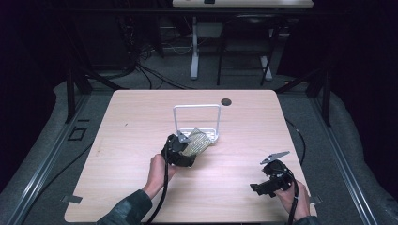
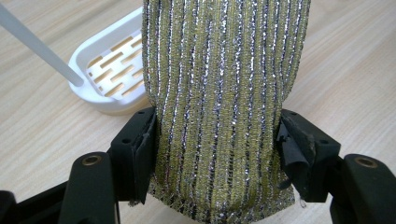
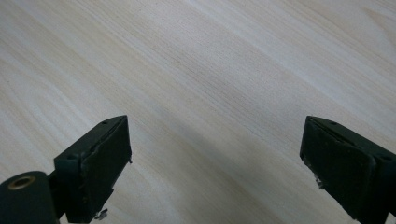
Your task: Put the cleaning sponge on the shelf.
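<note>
A glittery gold-and-silver scrub sponge [image 2: 219, 107] is clamped between the two black jaws of my left gripper [image 2: 217, 154], which is shut on it. In the high view this left gripper [image 1: 187, 146] holds the sponge [image 1: 199, 142] just in front of a small white rack [image 1: 197, 123] with a slotted base and an upright wire frame. The rack's slotted tray [image 2: 109, 74] lies to the left behind the sponge in the left gripper view. My right gripper [image 3: 215, 168] stands open over bare wood, nothing between its jaws; it sits near the table's front right [image 1: 265, 185].
The light wooden table [image 1: 141, 122] has a dark round hole [image 1: 226, 101] near its far edge. Dark frame bars and cables surround the table, and another desk stands farther back.
</note>
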Available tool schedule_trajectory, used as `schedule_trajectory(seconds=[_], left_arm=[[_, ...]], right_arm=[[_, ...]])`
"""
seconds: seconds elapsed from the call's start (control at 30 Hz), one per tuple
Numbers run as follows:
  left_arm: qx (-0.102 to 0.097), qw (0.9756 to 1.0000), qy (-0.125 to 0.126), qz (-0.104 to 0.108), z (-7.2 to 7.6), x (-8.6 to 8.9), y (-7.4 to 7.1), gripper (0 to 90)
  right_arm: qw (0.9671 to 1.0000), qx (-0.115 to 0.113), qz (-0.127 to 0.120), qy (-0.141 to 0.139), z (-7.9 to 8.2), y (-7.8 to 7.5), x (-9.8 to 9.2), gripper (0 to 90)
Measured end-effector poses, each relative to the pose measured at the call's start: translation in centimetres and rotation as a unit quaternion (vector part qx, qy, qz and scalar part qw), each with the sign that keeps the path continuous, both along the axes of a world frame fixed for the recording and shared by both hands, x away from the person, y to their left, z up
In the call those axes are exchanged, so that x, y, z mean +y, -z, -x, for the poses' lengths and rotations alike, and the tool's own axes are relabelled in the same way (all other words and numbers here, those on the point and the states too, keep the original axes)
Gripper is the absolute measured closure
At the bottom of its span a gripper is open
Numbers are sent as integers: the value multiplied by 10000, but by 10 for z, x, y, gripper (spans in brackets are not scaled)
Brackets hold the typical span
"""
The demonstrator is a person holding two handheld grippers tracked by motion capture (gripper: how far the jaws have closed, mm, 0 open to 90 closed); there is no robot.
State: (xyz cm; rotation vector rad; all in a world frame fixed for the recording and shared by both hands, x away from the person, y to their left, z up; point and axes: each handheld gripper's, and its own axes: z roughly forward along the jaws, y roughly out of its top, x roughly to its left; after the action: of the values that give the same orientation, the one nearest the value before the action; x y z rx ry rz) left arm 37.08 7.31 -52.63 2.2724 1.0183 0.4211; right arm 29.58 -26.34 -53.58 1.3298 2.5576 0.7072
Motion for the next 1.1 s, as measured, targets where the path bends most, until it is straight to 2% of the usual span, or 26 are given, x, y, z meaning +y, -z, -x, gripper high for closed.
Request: schedule_trajectory(seconds=[0.17, 0.5, 0.73, 0.87, 1.1], left_arm=[[-74, 9999, -66, -20, -2, 1, -1, 340], [-101, 9998, -141, -39, -16, -2, -2, 339], [-125, 9997, -199, -67, -22, -3, -3, 344], [-137, 9996, -236, -92, -25, -3, -3, 346], [-191, 9993, -308, -73, -30, -5, -4, 348]], right_arm=[[10000, -49, 32, -21, 2, -1, 1, 83], [10000, -43, 35, -28, 2, 0, 1, 85], [10000, -29, 74, -26, 1, 0, 1, 87], [10000, -74, -8, 14, 2, 0, 0, 87], [10000, -30, 60, -51, 3, 0, 2, 85]])
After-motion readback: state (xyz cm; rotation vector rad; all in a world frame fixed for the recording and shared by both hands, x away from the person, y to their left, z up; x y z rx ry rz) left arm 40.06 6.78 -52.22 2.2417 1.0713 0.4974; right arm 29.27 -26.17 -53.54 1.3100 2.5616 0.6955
